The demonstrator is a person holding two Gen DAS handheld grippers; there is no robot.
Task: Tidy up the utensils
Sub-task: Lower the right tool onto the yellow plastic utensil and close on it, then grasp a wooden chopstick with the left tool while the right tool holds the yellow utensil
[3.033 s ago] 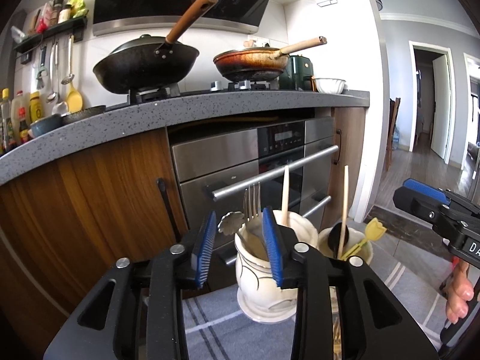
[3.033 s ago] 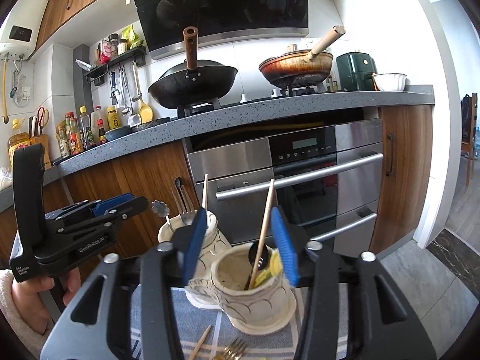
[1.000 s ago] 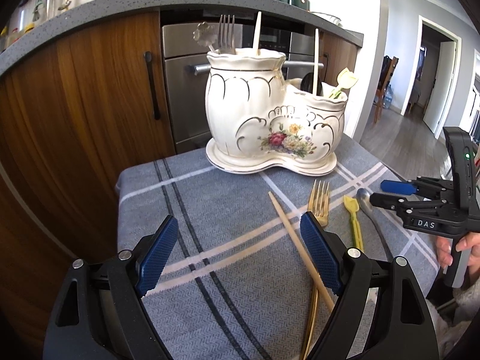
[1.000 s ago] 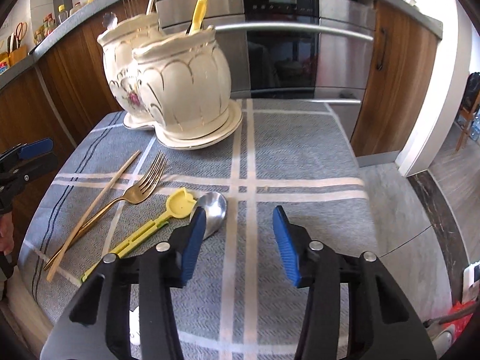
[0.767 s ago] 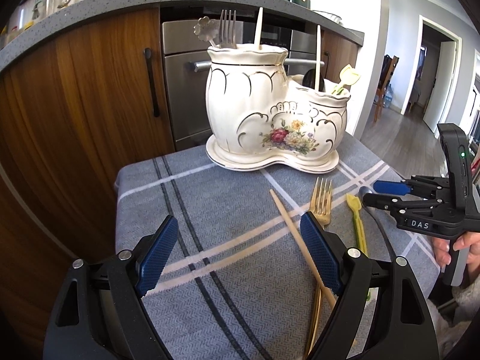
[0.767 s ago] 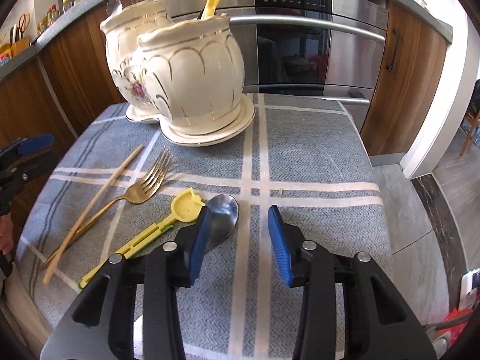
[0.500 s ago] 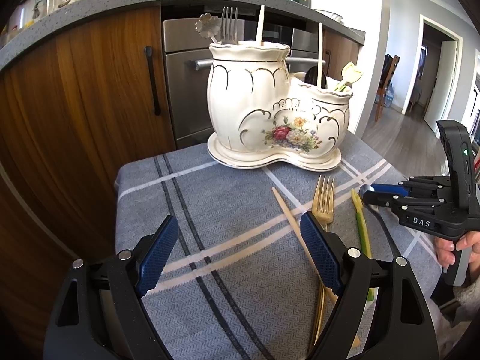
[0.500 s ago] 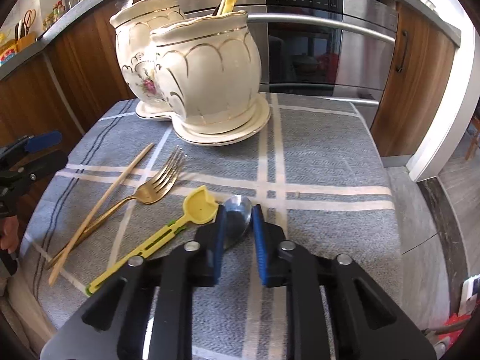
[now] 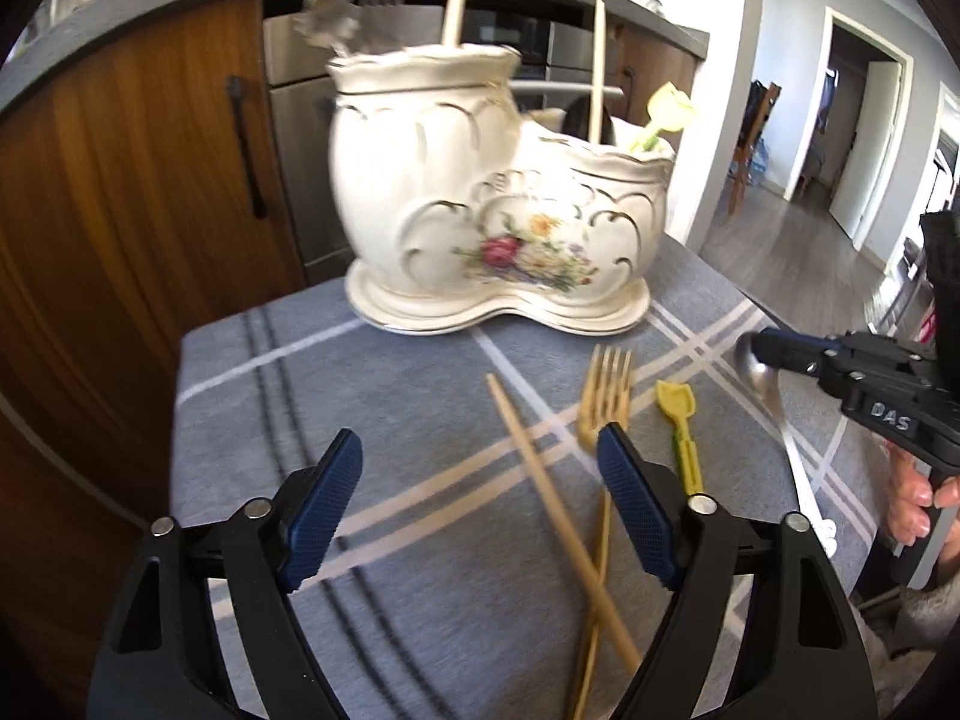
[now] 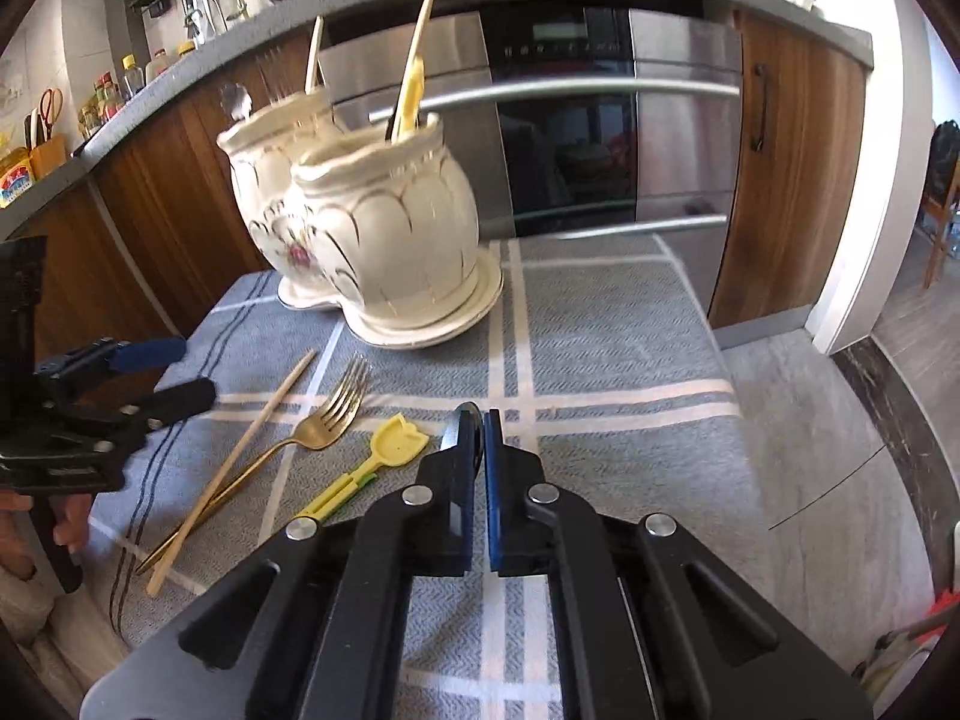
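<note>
A white floral double utensil holder (image 9: 498, 216) stands at the far side of the grey checked cloth (image 9: 372, 420); it also shows in the right wrist view (image 10: 384, 240), with utensils standing in it. A gold fork (image 9: 603, 420), a wooden chopstick (image 9: 540, 480) and a yellow-green scoop (image 9: 681, 426) lie on the cloth. My left gripper (image 9: 480, 492) is open above the cloth, by the chopstick and fork. My right gripper (image 10: 478, 426) is shut on a silver spoon (image 9: 759, 369) and holds it lifted off the cloth, at the right.
Wooden cabinets (image 9: 120, 180) and a steel oven (image 10: 600, 120) stand behind the small table. The cloth's right edge drops to a tiled floor (image 10: 840, 420). A doorway (image 9: 864, 120) opens at the far right.
My right gripper has closed on the silver spoon and raised it off the cloth. My left gripper has moved closer to the chopstick and fork and stays open.
</note>
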